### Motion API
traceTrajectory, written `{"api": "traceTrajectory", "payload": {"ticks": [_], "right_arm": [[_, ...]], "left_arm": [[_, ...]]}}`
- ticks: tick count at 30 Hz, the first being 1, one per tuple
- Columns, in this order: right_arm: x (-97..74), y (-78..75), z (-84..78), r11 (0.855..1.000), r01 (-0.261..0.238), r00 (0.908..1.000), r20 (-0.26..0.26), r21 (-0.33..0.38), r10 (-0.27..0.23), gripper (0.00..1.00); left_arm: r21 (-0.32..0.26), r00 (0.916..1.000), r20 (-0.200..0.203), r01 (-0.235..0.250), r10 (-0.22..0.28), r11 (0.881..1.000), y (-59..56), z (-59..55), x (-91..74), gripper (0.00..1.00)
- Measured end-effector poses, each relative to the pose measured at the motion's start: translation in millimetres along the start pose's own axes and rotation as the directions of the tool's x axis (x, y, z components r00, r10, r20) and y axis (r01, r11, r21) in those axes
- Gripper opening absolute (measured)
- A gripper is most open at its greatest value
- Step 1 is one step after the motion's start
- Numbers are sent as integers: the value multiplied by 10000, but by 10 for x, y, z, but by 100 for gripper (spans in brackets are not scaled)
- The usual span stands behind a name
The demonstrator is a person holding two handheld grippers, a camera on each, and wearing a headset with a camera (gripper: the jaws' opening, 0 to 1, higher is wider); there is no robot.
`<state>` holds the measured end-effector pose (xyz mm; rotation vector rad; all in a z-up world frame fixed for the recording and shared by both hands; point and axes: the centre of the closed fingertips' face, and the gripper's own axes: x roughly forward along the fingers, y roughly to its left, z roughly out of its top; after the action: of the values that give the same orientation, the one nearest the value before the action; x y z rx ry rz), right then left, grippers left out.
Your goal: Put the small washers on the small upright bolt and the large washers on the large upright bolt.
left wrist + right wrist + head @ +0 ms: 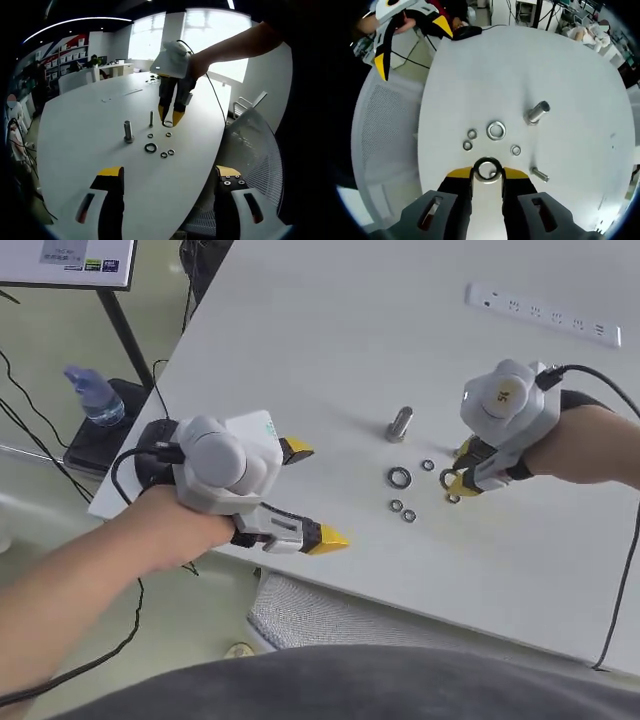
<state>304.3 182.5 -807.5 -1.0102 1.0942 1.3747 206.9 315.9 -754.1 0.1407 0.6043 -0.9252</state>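
My right gripper (487, 175) is shut on a large washer (487, 169), held low over the white table (330, 330); the same gripper (460, 478) is at the right in the head view. Just right of it stands the small upright bolt (540, 175). The large upright bolt (400, 424) stands farther back. A second large washer (399, 477) and three small washers (428, 465), (396, 505), (409, 515) lie flat between them. My left gripper (312, 495) hovers open and empty near the table's front edge, away from the parts (169, 172).
A white power strip (545, 312) lies at the table's far right. Off the left edge stand a water bottle (93, 395) and a monitor stand. A grey mesh chair (300, 610) sits just below the table's near edge.
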Motion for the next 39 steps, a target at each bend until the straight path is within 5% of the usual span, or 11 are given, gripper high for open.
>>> {"api": "traceTrajectory", "payload": {"ticks": [21, 39], "right_arm": [[-179, -305, 315, 9998, 52, 9993, 369, -193, -45, 21], [-136, -551, 553, 9993, 313, 9984, 485, -186, -304, 21]], "left_arm": [[0, 9999, -96, 80, -80, 10000, 70, -29, -8, 74], [17, 9997, -220, 135, -134, 9999, 76, -45, -1, 73]]}}
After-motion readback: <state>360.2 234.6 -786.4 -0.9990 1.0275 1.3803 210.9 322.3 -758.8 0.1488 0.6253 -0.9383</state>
